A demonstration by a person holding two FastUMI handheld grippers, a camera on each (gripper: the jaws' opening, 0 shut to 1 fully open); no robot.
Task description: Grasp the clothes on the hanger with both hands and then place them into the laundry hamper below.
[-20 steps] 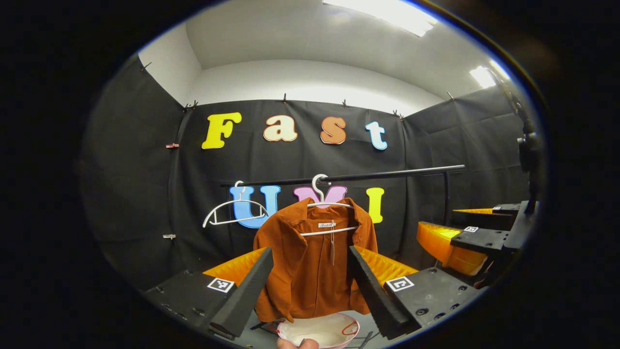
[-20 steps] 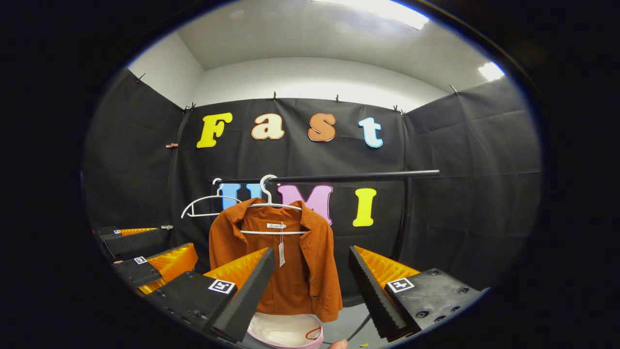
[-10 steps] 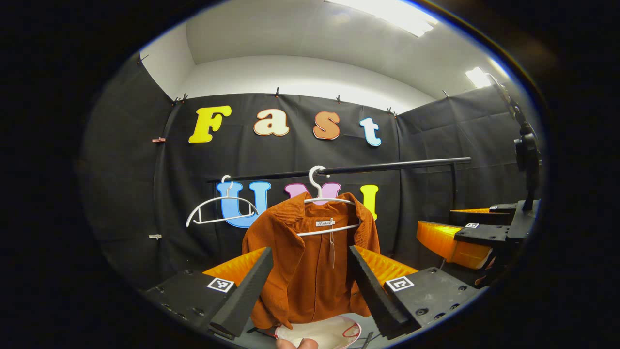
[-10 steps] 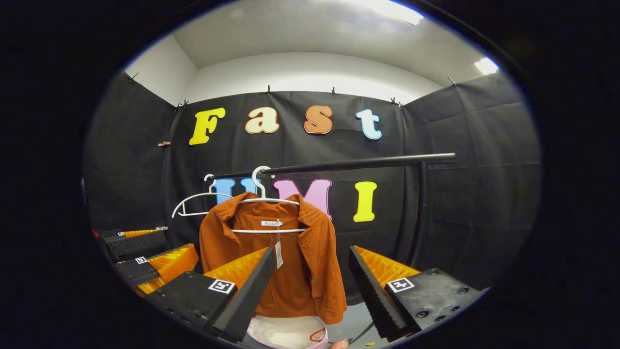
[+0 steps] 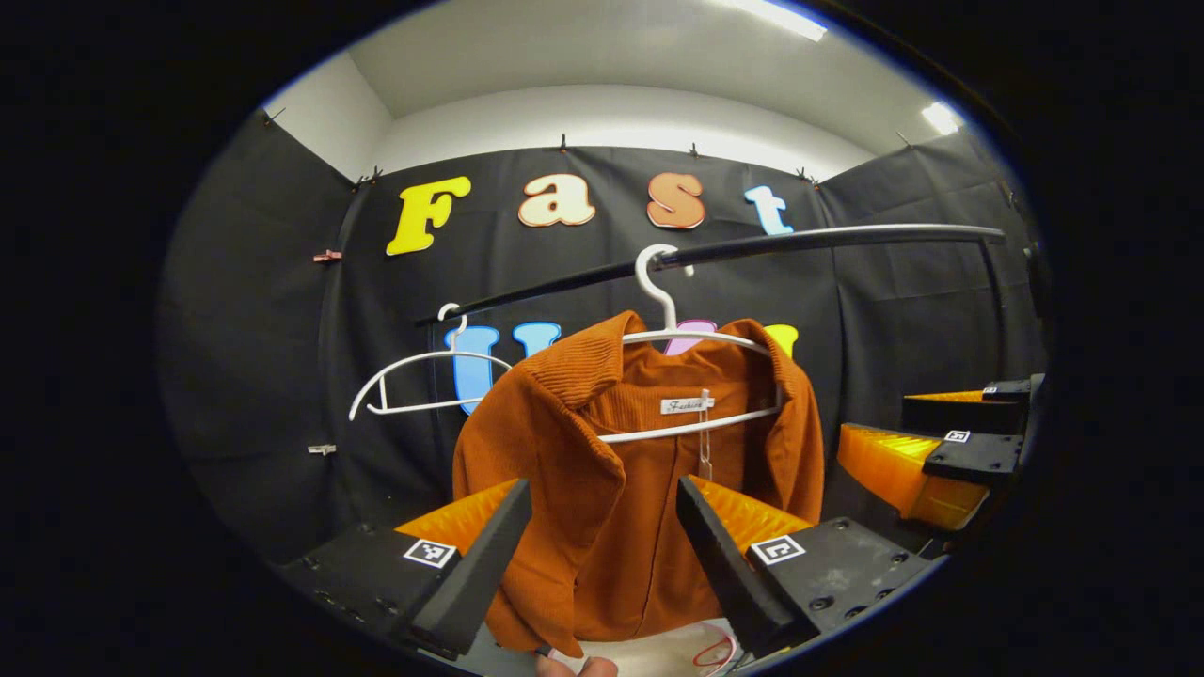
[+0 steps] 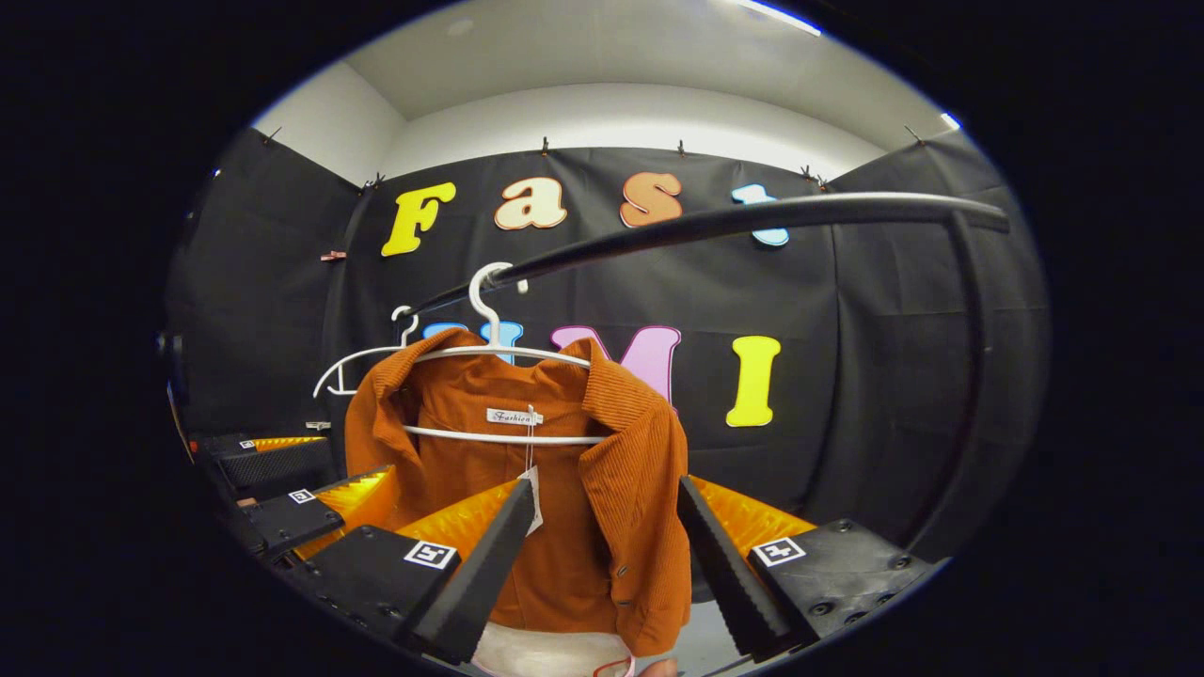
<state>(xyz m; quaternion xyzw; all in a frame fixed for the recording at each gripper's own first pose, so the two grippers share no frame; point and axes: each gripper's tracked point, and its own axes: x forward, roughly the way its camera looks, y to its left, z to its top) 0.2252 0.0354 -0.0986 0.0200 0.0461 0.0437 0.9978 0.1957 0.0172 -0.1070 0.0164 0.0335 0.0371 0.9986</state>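
- Black rail (image 5: 809,243) runs across the upper centre of the left gripper view, rising to the right; in the right gripper view it (image 6: 752,221) arcs across the upper right and bends down along the right edge.
- Rust-orange corduroy jacket (image 5: 611,489) hangs centre frame on a white hanger (image 5: 691,338) hooked over the rail; its hem drops to the bottom of the frame. In the right gripper view the jacket (image 6: 611,508) sits left of centre.
- White neck label (image 5: 687,405) carries script lettering, too small to read with certainty; a paper tag (image 6: 532,494) hangs below it on a string.
- Laundry hamper (image 5: 649,653): pale rim at bottom centre, under the jacket hem, mostly hidden.
- Left gripper (image 5: 602,555): fingers spread wide, jacket front seen between them, nothing pinched; contact cannot be told.
- Right gripper (image 6: 602,555): fingers spread, framing the jacket's lower front, nothing pinched.
- Spare white hanger (image 5: 423,376), bare, hangs on the rail left of the jacket, with open rail between them.
- Square black-and-white markers (image 5: 429,552) sit on the gripper bodies.
- Right of the jacket: open room against the black cloth.
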